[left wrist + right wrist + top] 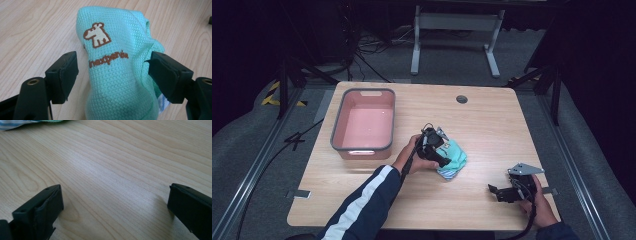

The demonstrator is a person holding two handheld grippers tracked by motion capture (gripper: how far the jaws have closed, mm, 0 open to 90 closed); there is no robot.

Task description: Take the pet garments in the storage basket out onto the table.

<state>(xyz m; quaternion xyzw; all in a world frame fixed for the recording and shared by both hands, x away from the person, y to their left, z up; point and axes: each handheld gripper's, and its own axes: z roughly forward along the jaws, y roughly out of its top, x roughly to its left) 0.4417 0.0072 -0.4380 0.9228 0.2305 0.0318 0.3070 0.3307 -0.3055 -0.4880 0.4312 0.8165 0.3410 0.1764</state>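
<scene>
Left gripper [112,75] wide open, straddling the mint cloth [117,75] – not yet pinched; right gripper [113,212] open, empty over bare table [112,170] – pink basin [343,120] empty

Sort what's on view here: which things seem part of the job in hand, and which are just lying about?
Likely in play:
- mint-green cloth, between the open jaws of the left gripper
- pink tub, probably where it goes
- right gripper, open, low over bare table

Just lying about:
- grommet hole in the table
- white desk frame behind
- floor cables
</scene>
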